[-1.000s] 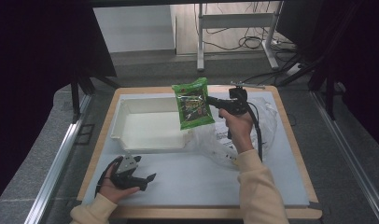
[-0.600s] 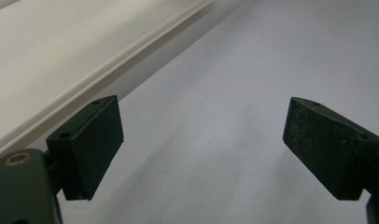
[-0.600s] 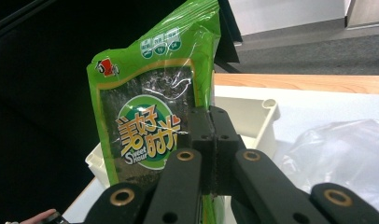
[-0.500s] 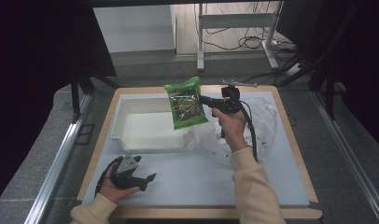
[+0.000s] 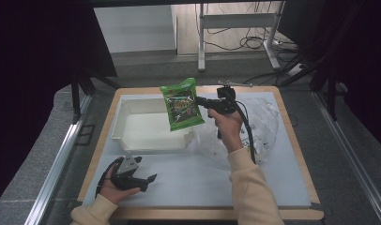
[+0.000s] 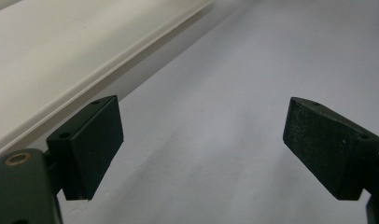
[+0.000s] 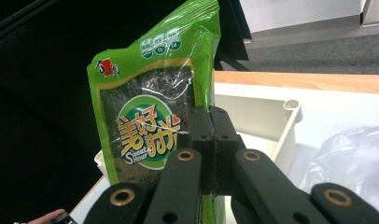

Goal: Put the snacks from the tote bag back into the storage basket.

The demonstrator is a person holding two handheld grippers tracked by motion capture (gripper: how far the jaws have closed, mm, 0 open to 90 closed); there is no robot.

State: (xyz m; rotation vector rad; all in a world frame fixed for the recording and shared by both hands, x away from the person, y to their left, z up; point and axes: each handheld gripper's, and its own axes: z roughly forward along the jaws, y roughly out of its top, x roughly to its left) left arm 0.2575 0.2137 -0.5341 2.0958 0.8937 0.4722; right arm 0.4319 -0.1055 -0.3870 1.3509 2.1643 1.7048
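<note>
Item: green packet (image 5: 181,104), hanging over the tray's (image 5: 132,139) right end, pinched by one edge in the closed right gripper (image 5: 201,101); left gripper (image 5: 151,178) is idling open near the table's front-left corner; risk: packet is dangling on a thin hold and may slip or swing past the rim.

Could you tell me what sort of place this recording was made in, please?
Probably a lab or workshop set up for recording handling work, not a home. A wood-edged table stands between dark curtains, cables lie loose on the bare floor behind, and a person's hands hold camera-bearing grippers, the right gripper clamping a green snack bag.
</note>
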